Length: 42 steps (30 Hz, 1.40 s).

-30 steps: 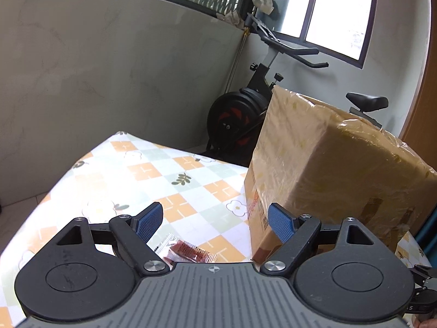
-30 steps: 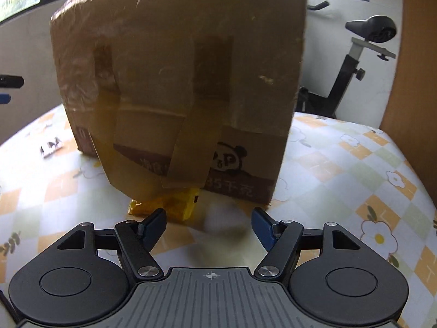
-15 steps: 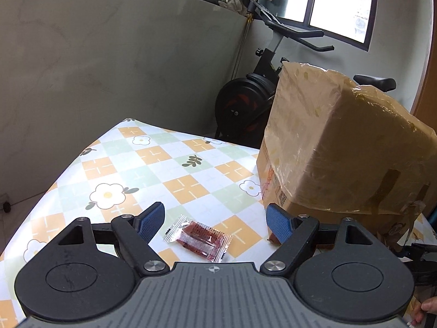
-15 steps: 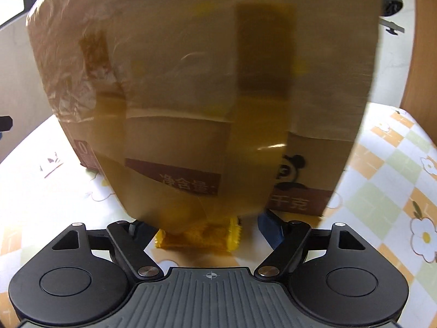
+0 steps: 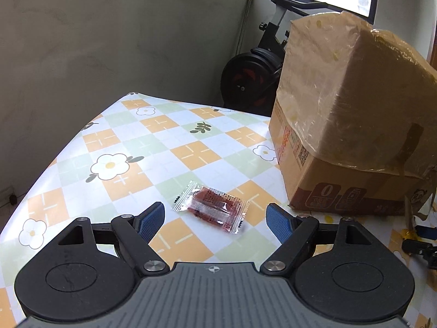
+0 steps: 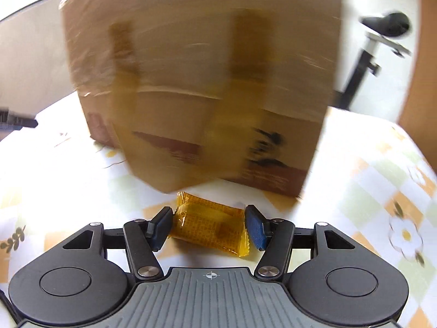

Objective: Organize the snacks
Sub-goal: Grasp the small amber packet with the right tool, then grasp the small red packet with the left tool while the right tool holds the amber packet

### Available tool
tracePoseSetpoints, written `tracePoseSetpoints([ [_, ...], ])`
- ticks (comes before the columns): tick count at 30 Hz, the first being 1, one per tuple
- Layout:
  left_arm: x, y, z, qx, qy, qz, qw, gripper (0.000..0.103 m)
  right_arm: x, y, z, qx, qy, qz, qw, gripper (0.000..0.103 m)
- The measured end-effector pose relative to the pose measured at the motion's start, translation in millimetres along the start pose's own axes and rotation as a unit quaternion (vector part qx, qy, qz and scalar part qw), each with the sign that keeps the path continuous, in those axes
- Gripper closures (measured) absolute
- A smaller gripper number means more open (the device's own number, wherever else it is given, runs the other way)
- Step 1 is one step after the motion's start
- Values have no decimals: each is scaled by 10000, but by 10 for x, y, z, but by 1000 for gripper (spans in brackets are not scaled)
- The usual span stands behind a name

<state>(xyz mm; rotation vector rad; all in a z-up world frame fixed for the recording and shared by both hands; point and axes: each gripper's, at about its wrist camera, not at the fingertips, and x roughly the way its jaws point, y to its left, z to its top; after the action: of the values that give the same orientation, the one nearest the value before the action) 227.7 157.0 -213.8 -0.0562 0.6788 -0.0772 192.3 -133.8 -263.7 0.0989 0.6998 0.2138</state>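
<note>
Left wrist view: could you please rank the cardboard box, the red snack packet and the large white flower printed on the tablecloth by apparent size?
1. Cardboard box, by far.
2. Red snack packet.
3. White flower; nearly alike, farther away, so unsure.

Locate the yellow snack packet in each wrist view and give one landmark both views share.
Left wrist: only a yellow sliver of the yellow snack packet shows at the far right edge, beside dark gripper parts.
Right wrist: bottom centre, the yellow snack packet lies between the right gripper fingers.
Shared landmark: the taped cardboard box.
</note>
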Motion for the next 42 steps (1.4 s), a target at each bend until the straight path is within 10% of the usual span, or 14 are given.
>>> tracePoseSetpoints([
  [12,358,-131,3,-696,426,-111,9966,21,-42,-43,-99,-51,-109,-94,9999,48],
  [31,697,-365,67,-172,183,1193,9925,45,-66,-141,-72,40,-138,15,9999,48],
  [42,287,-389,-149,-104,378,587,9975,60,-65,-160,-74,53,-147,48,9999,48],
])
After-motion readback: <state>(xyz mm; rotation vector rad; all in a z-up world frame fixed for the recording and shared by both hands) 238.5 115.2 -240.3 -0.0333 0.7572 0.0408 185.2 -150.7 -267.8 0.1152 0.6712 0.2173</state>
